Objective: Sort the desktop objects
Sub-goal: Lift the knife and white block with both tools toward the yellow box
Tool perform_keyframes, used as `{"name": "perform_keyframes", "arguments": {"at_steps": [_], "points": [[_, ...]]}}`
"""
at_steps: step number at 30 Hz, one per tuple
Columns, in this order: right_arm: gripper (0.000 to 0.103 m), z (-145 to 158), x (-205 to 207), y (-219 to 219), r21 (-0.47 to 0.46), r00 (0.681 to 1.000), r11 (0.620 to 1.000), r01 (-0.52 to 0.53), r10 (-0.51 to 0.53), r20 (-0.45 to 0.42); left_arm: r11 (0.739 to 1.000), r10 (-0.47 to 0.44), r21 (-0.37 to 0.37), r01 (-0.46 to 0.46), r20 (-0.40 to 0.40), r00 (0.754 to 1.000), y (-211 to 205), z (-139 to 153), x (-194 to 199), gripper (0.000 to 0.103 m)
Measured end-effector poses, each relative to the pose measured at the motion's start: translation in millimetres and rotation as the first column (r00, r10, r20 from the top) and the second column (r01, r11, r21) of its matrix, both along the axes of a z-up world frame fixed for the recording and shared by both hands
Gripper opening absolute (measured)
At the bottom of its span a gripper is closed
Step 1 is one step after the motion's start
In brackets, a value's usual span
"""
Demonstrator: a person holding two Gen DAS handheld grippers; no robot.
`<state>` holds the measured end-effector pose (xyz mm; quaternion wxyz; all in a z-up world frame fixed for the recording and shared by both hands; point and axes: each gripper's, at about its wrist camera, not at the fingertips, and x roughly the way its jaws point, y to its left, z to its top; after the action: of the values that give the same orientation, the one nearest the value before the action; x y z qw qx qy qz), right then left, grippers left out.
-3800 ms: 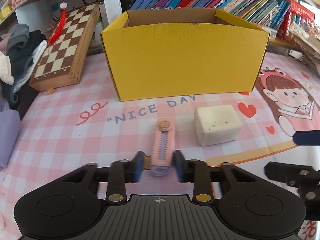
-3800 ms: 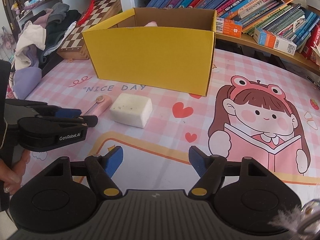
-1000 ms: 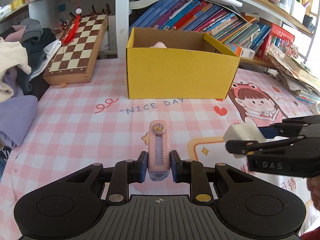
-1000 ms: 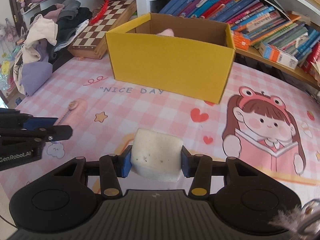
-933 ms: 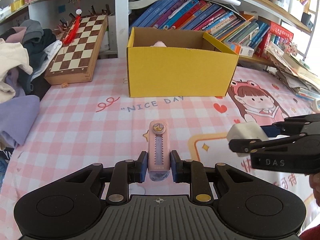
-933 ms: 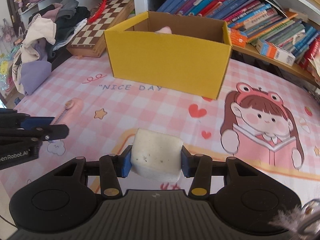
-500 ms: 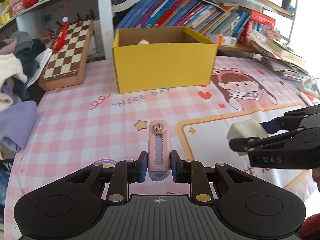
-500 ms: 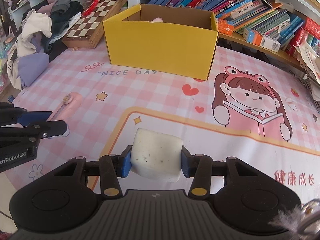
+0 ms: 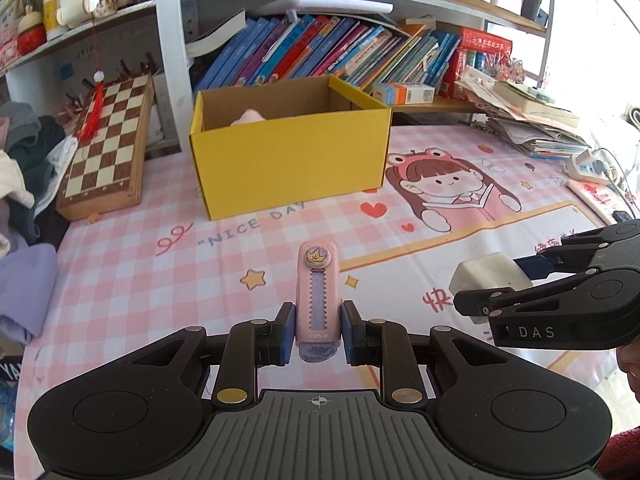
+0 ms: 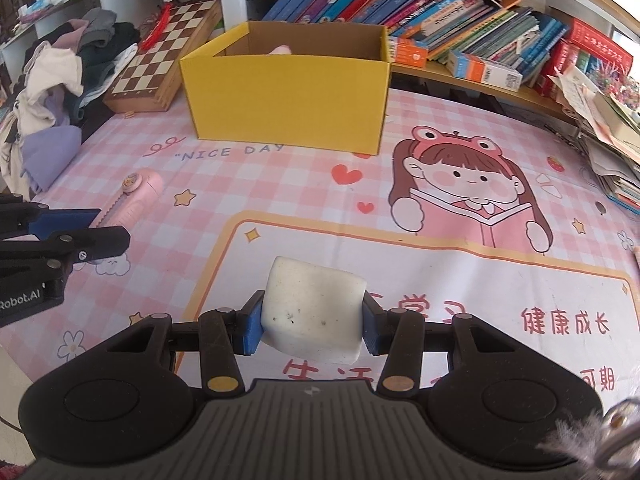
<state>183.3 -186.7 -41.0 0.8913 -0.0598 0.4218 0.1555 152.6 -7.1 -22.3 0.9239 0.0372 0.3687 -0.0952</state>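
Left tongs (image 9: pixel 314 334) grip a pink utility knife (image 9: pixel 318 294) by its lower end, blue pads pressed to both its sides, the knife pointing straight ahead above the table (image 9: pixel 120 280) with its pink checked mat. Beyond it, in the left wrist view, a yellow cardboard box (image 9: pixel 292 160) stands open-topped near the back of the table, a pale pink item (image 9: pixel 248 116) showing inside at its left. A folded chessboard (image 9: pixel 108 144) leans to the left of the box, beside a heap of clothes (image 9: pixel 24 152), and a row of books (image 9: pixel 320 52) fills the shelf behind. At far right the right tongs (image 9: pixel 486 280) come in from the side, clamped on a white sponge block (image 9: pixel 486 274).

Seen from the right wrist, the right tongs (image 10: pixel 312 322) squeeze the white sponge block (image 10: pixel 314 314) between their blue pads, held clear above the yellow-bordered panel of the mat. The yellow cardboard box (image 10: pixel 288 96) sits well ahead, past the words "NICE DAY". At left the left tongs (image 10: pixel 108 220) reach in, closed on the pink utility knife (image 10: pixel 138 194), whose tip points toward the box. The chessboard (image 10: pixel 164 60) and the clothes (image 10: pixel 56 80) lie at upper left.
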Motion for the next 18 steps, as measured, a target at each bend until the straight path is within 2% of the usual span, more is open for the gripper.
{"name": "perform_keyframes", "arguments": {"at_steps": [8,18], "points": [[0.045,4,9,-5,0.001,1.000,1.000,-0.003,0.003,0.001,1.000,0.007,-0.010,-0.006,0.012,1.000,0,7,7,0.023],[0.045,11,32,-7,-0.001,0.997,0.997,-0.071,0.071,0.005,1.000,0.016,-0.010,-0.015,0.030,0.999,-7,17,24,0.023]]}}
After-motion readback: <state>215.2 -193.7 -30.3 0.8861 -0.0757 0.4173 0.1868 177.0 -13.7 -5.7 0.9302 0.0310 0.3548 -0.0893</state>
